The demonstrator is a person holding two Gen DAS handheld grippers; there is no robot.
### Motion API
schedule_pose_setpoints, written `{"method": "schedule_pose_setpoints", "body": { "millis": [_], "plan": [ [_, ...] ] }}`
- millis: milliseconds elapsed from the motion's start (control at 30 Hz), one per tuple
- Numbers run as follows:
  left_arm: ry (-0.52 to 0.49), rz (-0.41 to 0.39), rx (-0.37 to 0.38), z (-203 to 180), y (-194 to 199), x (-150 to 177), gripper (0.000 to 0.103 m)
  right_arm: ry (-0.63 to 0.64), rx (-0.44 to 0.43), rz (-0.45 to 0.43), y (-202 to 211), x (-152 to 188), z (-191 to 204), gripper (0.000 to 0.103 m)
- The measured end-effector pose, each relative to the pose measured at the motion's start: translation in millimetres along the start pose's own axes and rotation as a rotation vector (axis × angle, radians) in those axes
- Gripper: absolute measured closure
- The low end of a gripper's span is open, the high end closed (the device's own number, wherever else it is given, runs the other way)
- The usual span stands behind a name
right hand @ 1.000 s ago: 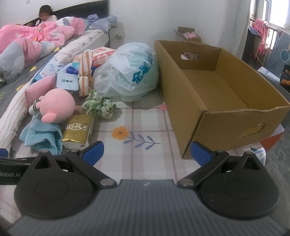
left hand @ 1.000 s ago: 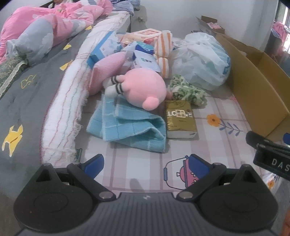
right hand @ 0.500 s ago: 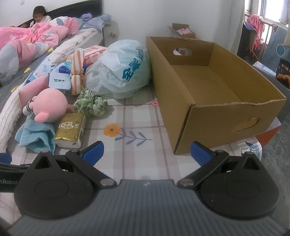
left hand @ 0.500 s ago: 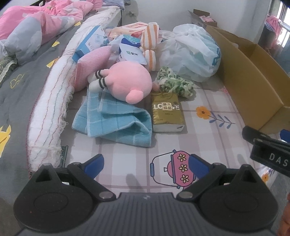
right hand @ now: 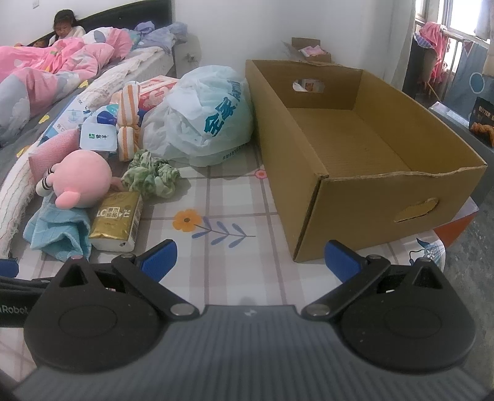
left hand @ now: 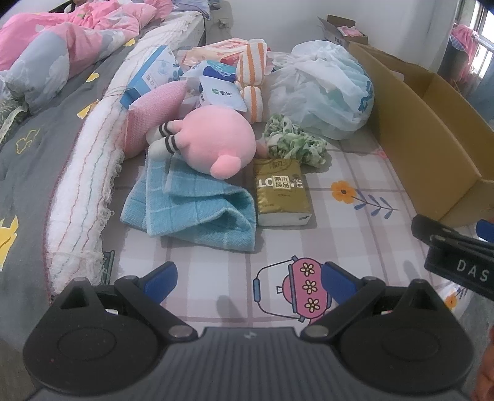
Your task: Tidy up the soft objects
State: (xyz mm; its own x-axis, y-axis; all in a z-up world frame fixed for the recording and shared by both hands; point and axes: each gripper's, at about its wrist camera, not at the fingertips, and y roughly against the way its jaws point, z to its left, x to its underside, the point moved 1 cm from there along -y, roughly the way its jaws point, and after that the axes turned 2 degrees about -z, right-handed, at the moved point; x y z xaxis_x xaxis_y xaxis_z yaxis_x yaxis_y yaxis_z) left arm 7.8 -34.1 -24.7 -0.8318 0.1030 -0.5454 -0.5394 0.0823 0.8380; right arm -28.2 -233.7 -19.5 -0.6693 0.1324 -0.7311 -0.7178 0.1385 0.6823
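Observation:
A pink plush toy [left hand: 213, 143] [right hand: 81, 179] lies on a folded blue towel [left hand: 197, 206] [right hand: 58, 229]. Beside them are a gold tissue pack [left hand: 281, 191] [right hand: 115, 220], a green patterned cloth [left hand: 293, 140] [right hand: 151, 177], a pink cushion [left hand: 154, 117] and an orange-striped rolled cloth [left hand: 251, 80] [right hand: 128, 120]. My left gripper [left hand: 248, 279] hovers open in front of the towel, holding nothing. My right gripper [right hand: 250, 260] is open and empty, between the pile and the cardboard box [right hand: 367, 160] [left hand: 429, 138], whose inside shows bare.
A full white plastic bag [right hand: 203, 120] [left hand: 324, 92] and several packets lie behind the pile. A rolled white blanket [left hand: 86, 185] and a grey bed with pink bedding [left hand: 61, 40] lie left. A person [right hand: 64, 26] sits on the bed far back.
Both grippers have drawn back slightly, so the pile and the box look a bit farther off. Both stay open and nothing has been touched.

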Motion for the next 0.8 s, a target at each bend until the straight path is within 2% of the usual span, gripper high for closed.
{"method": "schedule_pose_setpoints", "body": {
  "millis": [800],
  "plan": [
    [0.003,0.0,-0.002,1.9,0.5,0.0,0.003,0.0,-0.001,0.005,-2.0,0.7,0.8,0.001]
  ]
}}
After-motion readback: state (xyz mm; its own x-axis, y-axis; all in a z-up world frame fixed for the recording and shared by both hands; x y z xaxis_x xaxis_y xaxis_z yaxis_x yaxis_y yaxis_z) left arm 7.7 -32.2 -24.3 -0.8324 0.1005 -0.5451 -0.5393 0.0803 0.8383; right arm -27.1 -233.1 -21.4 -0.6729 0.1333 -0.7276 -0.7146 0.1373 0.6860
